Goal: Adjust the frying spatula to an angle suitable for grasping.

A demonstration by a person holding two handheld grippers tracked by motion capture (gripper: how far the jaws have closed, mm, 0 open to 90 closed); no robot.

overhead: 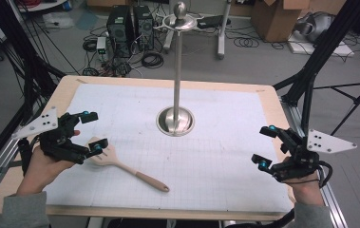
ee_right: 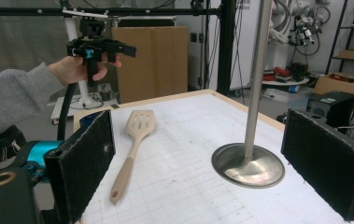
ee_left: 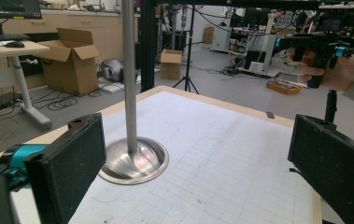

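Spatulas: I am counting one wooden spatula [overhead: 125, 167] lying flat on the desk [overhead: 168, 80], its slotted blade toward my left side and its handle running toward the near middle.
Stands: I am seeing one metal stand [overhead: 176, 118], a round base with a tall upright pole, sitting near the middle of the desk, well apart from the spatula.
Grippers: I am working two, one in each hand.
Left gripper: the left gripper [overhead: 93, 133] is hovering at the left part of the desk, jaws spread wide and released, nothing between them; its near jaw is hanging just above the spatula's blade in the high view, and I cannot tell whether it is touching.
Left hand: the left hand [overhead: 44, 164] is coming in from the near left corner, wrist angled so the gripper is pointing across the desk toward the stand.
Right gripper: the right gripper [overhead: 265, 146] is hanging over the right edge of the desk, jaws wide apart and empty.
Right hand: the right hand [overhead: 301, 183] is gripping the handle from below, pointing the gripper leftward at the stand and the spatula.
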